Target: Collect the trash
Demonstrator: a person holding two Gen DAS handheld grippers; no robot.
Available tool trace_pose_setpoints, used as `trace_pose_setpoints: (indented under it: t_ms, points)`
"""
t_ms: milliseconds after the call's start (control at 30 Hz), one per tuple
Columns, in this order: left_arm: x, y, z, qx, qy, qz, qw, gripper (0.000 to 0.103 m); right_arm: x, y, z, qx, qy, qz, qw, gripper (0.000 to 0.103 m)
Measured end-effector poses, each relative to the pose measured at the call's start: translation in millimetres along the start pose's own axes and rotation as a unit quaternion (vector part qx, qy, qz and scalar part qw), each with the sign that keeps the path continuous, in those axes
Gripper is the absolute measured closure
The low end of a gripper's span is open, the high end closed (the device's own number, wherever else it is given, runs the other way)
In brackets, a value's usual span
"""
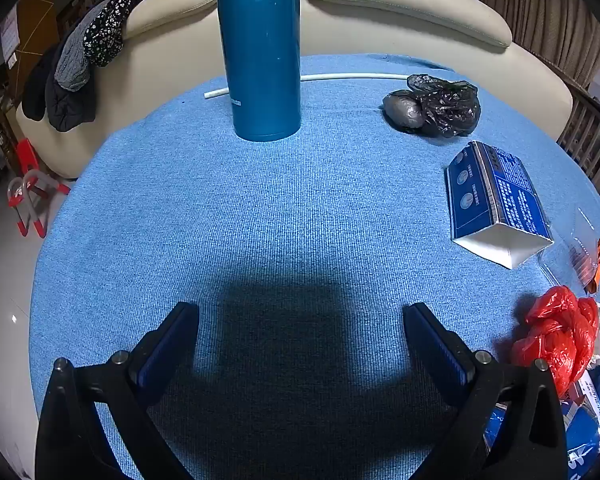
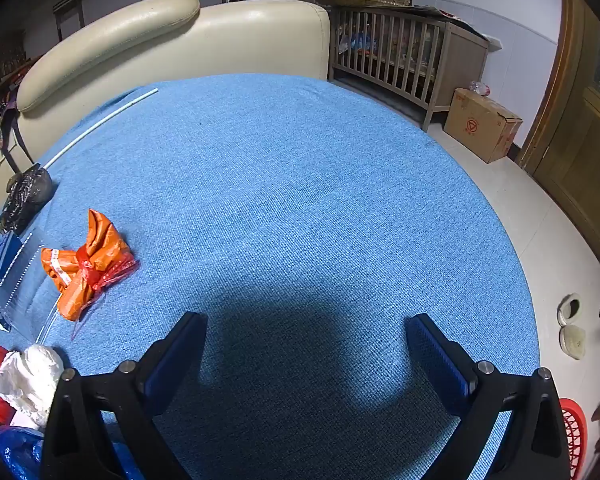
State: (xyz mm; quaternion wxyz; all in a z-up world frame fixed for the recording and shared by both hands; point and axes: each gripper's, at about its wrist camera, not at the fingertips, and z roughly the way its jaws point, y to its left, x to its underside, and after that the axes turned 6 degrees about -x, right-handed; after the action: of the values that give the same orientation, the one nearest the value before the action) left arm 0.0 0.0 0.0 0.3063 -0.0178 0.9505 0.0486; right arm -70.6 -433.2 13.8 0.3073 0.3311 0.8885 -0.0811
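Above the blue ribbed tablecloth (image 1: pixel 300 200), both empty grippers, left (image 1: pixel 300 316) and right (image 2: pixel 306 326), gape wide, collecting unstarted; next, I judge, reaching the crumpled red plastic bag (image 1: pixel 552 336) at four o'clock.

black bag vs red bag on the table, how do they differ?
The black plastic bag lies far across the blue tablecloth, near the sofa side; the red plastic bag lies at the near edge beside the left gripper.
The black bag is dark and glossy, with a grey lump against it; the red bag is bright, with white crumpled material beside it.
Both are crumpled and untouched by the open grippers.
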Motion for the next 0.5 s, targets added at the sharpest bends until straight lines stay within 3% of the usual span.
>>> trace_pose_setpoints:
  t_ms: [500]
  points:
    - [0.0,0.1,0.0,0.001,0.000,0.001,1.0000,0.000,-0.7,4.8,4.0,0.000,0.000,0.001,1.000,0.000]
